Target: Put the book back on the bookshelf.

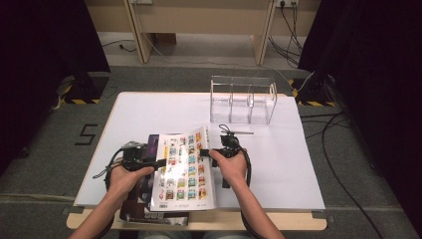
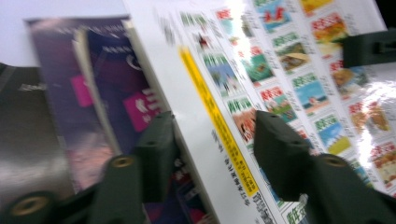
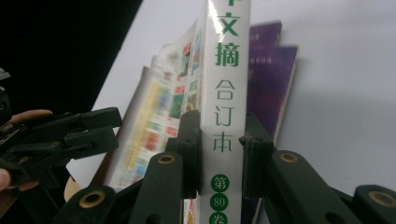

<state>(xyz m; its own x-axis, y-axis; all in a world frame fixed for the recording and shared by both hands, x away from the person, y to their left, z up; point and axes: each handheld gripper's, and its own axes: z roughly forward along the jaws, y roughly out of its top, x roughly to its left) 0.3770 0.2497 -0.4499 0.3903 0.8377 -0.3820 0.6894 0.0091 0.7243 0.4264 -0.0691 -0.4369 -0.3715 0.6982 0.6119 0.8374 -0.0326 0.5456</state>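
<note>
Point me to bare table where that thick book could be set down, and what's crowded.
Free: the white table left of the clear acrylic organizer, and the right side between the right gripper and the table's right edge. Crowded: the near-left corner, where the left gripper, thick book and purple magazines cluster.

Clear rack (image 1: pixel 242 99) on white table (image 1: pixel 149 112)

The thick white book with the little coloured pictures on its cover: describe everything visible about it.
The white book is a thick paperback with a glossy cover printed with rows of small coloured pictures; its white spine carries green Chinese characters. It is raised over the near edge of the white table, above purple books. The right gripper clamps its spine between its jaws; the left gripper straddles its opposite edge, jaws apart.
</note>
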